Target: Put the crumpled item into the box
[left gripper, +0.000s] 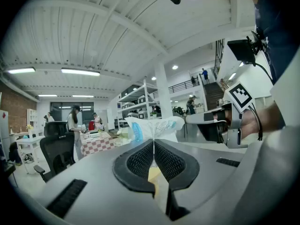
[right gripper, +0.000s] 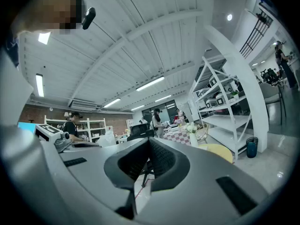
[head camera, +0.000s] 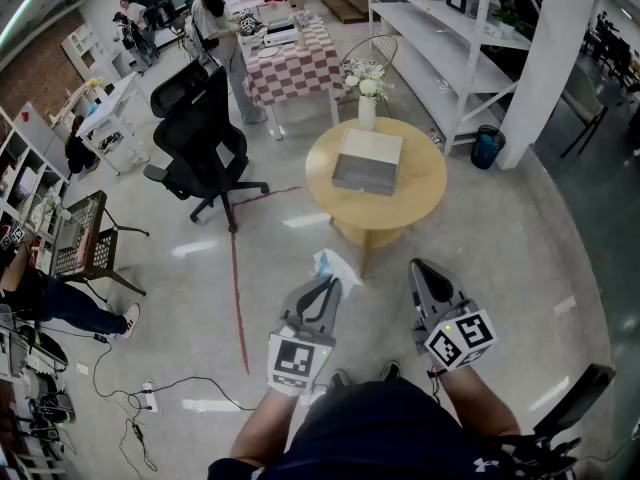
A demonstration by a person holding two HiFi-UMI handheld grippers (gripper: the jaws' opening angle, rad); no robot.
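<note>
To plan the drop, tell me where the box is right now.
In the head view the box sits on the round yellow table, upper centre of the picture, right beside the white flower vase at the table's far edge.

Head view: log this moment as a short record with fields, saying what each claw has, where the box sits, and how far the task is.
left claw: shut on the crumpled item
right claw: shut, nothing in it
box: on the round table, next to the vase
task: crumpled item not yet in the box
</note>
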